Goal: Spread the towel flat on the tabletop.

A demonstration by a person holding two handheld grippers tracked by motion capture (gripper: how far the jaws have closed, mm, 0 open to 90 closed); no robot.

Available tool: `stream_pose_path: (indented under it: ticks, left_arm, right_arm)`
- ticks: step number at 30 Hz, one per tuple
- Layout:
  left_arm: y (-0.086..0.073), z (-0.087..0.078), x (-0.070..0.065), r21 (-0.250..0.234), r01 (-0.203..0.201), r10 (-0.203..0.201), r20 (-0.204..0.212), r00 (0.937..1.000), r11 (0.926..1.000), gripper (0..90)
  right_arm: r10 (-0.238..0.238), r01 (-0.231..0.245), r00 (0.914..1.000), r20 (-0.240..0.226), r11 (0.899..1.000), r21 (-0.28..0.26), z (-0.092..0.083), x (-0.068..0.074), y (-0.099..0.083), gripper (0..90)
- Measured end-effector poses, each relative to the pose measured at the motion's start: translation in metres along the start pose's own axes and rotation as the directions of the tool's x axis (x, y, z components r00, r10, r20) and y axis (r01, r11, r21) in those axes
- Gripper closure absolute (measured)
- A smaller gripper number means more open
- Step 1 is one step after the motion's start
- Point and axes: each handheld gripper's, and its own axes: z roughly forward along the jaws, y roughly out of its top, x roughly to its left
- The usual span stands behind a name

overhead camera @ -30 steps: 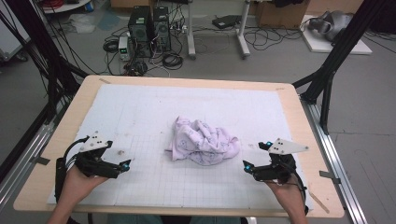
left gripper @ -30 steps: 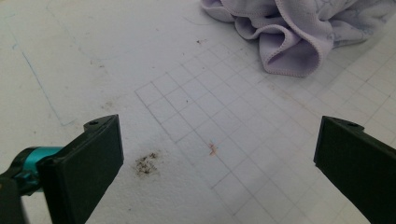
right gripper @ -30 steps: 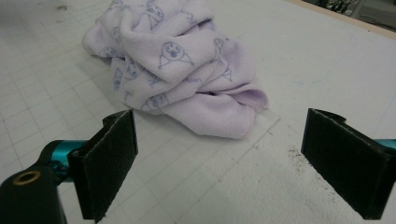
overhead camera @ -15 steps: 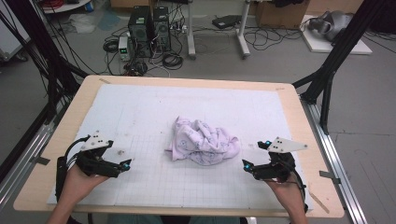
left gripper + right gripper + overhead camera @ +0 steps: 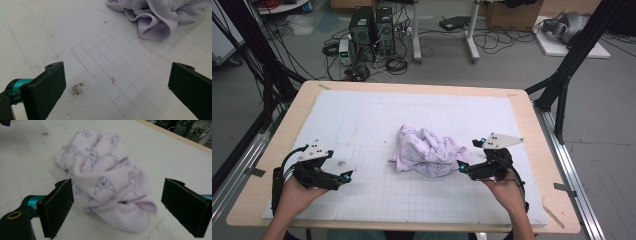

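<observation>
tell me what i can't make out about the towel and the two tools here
- Underside and inner folds of the crumpled towel: hidden by its own bunched cloth in the high view.
- Towel's far part in the left gripper view: cut off by the top edge.
- Left tool and right tool tips: too small in the high view to judge the gap; both gripper views show the jaws wide apart.
</observation>
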Motion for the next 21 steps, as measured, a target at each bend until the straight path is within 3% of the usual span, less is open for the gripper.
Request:
stream_pose_path:
  ticks: [8,10,11,12,15,18,21]
  left_arm:
    - [0.009,0.005,-0.001,0.003,-0.012,0.012,0.014,0.9998,0.9999,1.9]
    - [0.012,0.008,-0.002,0.002,-0.017,0.017,0.02,0.9997,0.9999,1.9]
    - [0.013,0.008,-0.003,0.005,-0.017,0.017,0.025,0.9995,0.9998,1.9]
    - [0.014,0.009,-0.003,0.005,-0.016,0.016,0.026,0.9995,0.9999,1.9]
    - [0.015,0.011,-0.003,0.005,-0.015,0.015,0.031,0.9994,0.9999,1.9]
    - [0.016,0.012,-0.004,0.01,-0.016,0.016,0.035,0.9992,0.9998,1.9]
    - [0.017,0.014,-0.005,0.005,-0.015,0.015,0.043,0.999,0.9999,3.2]
  right_arm:
    - [-0.032,0.033,0.9974,-0.064,0.999,0.026,0.039,0.0,0.033,10.0]
    - [-0.027,0.032,0.9957,-0.088,0.998,0.063,0.058,-0.001,0.035,11.9]
    - [-0.027,0.032,0.9957,-0.088,0.998,0.063,0.058,-0.001,0.035,11.9]
    - [-0.026,0.037,0.9941,-0.105,0.994,0.102,0.071,-0.001,0.034,14.8]
    - [-0.018,0.034,0.9928,-0.119,0.991,0.133,0.082,-0.001,0.032,16.3]
    - [-0.003,0.026,0.9897,-0.143,0.987,0.158,0.094,-0.002,0.028,22.7]
    - [0.009,0.019,0.9873,-0.159,0.984,0.175,0.098,-0.001,0.027,36.5]
